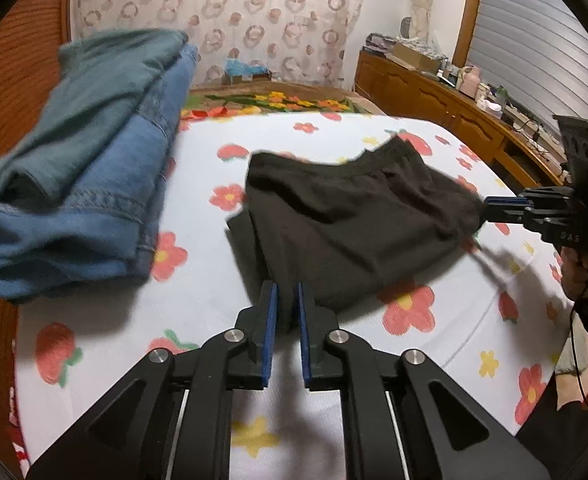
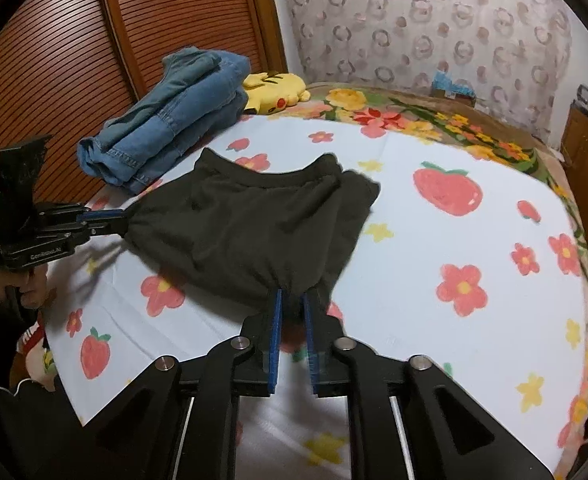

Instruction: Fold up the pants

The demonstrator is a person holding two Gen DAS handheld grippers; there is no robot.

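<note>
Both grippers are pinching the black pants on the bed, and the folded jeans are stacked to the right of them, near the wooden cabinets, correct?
Not quite. Both the left gripper and the right gripper do pinch the black pants on the bed, but the folded jeans are stacked to the left, by the slatted wooden door. The left wrist view shows it.
</note>
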